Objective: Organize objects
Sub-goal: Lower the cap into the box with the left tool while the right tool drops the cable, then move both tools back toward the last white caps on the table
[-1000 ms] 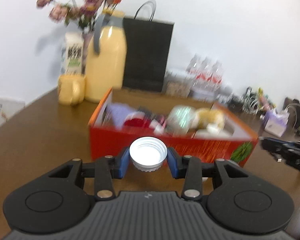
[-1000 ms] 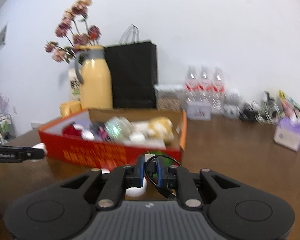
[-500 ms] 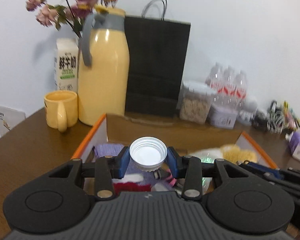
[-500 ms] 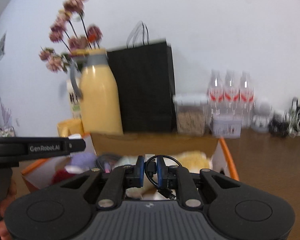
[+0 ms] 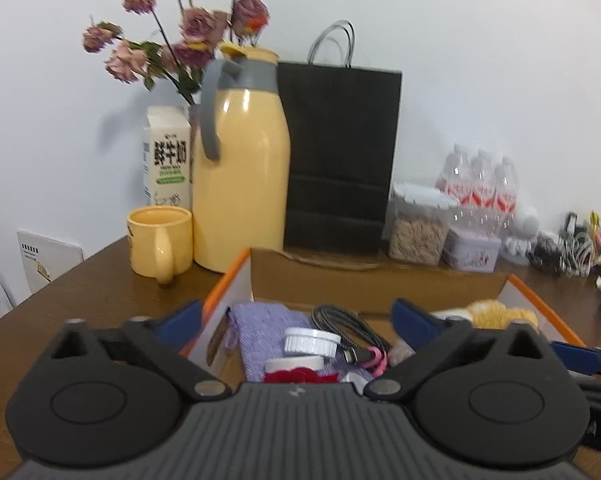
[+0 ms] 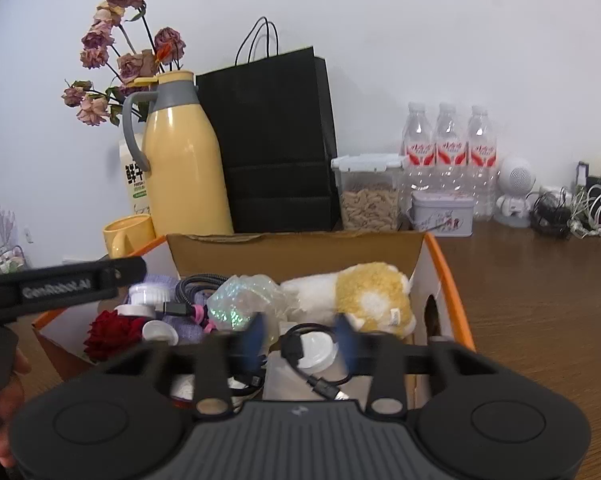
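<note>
Box (image 6: 440, 276) already held the white cap (image 5: 310, 342) and black cable (image 6: 308, 364) as left gripper (image 5: 296, 320) and right gripper (image 6: 300, 334) opened, jaws empty.

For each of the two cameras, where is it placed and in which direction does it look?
Left wrist view: sits on the left claw, looking forward and slightly down into the orange box; its own opening blue fingers show, nothing between them, and part of the right claw at the right edge.
Right wrist view: sits on the right claw, looking into the same box; its opening fingers frame a small black cable lying loose; the left claw and a hand show at left.
Shared: box, yellow jug, black bag, white cap, red rose.
</note>
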Tool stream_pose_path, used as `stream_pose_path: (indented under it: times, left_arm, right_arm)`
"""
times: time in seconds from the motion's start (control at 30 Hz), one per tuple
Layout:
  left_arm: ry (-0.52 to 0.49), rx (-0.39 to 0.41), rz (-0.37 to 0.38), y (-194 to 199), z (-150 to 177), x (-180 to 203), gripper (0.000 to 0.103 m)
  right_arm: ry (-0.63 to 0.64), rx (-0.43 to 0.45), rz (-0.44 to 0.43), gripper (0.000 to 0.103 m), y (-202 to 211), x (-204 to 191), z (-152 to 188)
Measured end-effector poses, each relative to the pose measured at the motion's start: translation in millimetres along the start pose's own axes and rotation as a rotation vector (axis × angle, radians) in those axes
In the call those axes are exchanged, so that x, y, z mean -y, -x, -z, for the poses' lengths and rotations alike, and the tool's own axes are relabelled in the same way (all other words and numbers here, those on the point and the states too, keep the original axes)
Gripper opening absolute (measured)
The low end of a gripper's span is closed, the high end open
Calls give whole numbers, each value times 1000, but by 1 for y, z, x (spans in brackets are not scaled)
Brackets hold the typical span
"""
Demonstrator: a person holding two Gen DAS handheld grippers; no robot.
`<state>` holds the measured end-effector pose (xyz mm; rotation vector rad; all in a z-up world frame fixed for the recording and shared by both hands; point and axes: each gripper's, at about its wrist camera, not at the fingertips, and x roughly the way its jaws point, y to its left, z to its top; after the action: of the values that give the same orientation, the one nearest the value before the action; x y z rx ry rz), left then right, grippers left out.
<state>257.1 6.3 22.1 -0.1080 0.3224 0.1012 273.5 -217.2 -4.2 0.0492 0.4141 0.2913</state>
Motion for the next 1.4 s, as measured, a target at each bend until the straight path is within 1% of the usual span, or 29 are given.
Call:
stream_pose_path:
  times: [0.03,0.07,0.1,0.13,0.3,0.43,0.63,0.93,1.1,1.3,1.37,1.4]
  left_arm:
    - [5,3,-4,1,-1,-1,103]
    - [6,2,-6,2,-1,-2,103]
    - [7,0,-7,2,-1,-2,103]
    - [7,-2,-7,3,-1,-2,103]
    - [-5,1,2,6,0,0,103]
    - [-14,4,9,10,2,1,103]
    - [-26,11,30,23,6,1,103]
    - [-118,-10,93,52,26,2,103]
    - [-130,-43,105,61,40,-6,103]
    - [-123,-138,102,58,53,-14,103]
    - [-118,-145,101,58,54,-15,103]
    - [-116,-146,102,58,55,-15,103]
  right_arm:
    - [4,8,5,77,2,0,0]
    - [6,15,11,83,3,0,0]
    - [8,21,16,93,4,-1,0]
    - [9,26,22,96,5,-1,0]
    - [15,29,21,97,8,-2,0]
    - [27,38,20,102,12,-3,0]
    - [59,63,14,103,28,-4,4]
    - [89,82,19,103,62,4,17]
    - [98,56,33,103,74,10,28]
    - [103,16,34,103,82,15,38]
    - [112,-7,35,100,83,14,43]
    - [117,-21,30,96,83,14,46]
